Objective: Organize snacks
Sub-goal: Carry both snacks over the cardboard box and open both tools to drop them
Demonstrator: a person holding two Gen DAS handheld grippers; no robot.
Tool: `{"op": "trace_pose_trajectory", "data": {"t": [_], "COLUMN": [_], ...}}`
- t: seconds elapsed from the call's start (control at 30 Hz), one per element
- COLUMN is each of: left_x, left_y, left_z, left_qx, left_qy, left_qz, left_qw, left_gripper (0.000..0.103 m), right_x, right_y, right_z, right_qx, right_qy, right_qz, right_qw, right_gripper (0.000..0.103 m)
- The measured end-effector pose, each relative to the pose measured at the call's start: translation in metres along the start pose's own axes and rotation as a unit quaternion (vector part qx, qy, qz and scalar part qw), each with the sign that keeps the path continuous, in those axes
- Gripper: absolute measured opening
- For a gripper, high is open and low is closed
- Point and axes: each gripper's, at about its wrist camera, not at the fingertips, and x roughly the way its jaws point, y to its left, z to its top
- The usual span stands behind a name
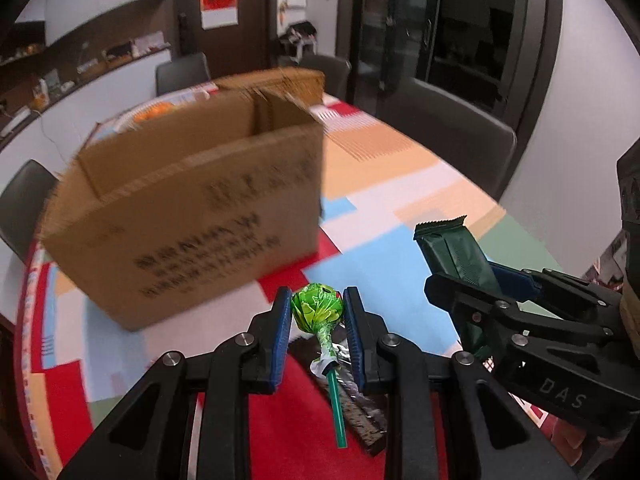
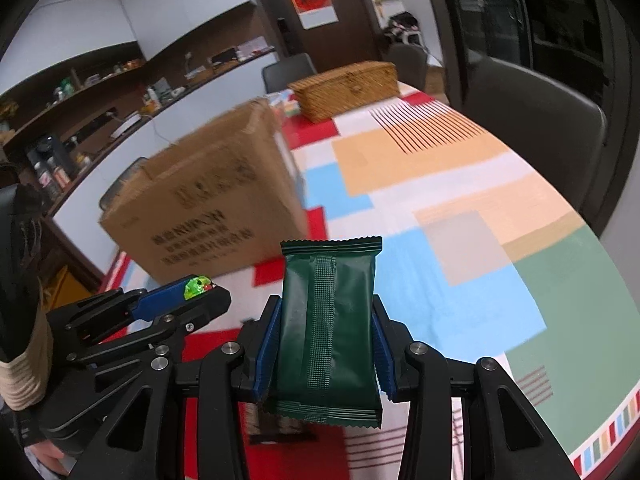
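Observation:
My left gripper is shut on a green-wrapped lollipop, whose green stick hangs down toward me. My right gripper is shut on a dark green snack packet held upright between the blue pads. Both are lifted above the patchwork tablecloth. An open brown cardboard box stands on the table ahead and left of both grippers. In the left wrist view the right gripper with its packet shows at right; in the right wrist view the left gripper with the lollipop shows at left.
A dark wrapped snack lies on the red patch below the left gripper. A wicker basket sits at the table's far end behind the box. Grey chairs surround the table. A person's sleeve is at left.

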Motion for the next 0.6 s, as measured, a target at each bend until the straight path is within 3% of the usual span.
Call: {"op": "trace_pose_trajectory", "data": {"t": [0.37, 0.6], "left_x": [-0.057, -0.073], "left_y": [0.053, 0.082], "left_z": [0.023, 0.040], "left_qx": [-0.030, -0.037], "left_qy": [-0.062, -0.080], "left_qz": [0.042, 0.069], "left_qw": [0.9967, 0.9937], "left_gripper": [0.027, 0.027], "right_x": [-0.012, 0.002], "right_y": [0.069, 0.099], "right_z": [0.043, 0.072], "right_qx": [-0.072, -0.092], "right_qy": [-0.034, -0.021], "right_qz": [0.033, 0.064], "right_qw": [0.996, 0.993], "right_gripper": [0.042, 0.042]}}
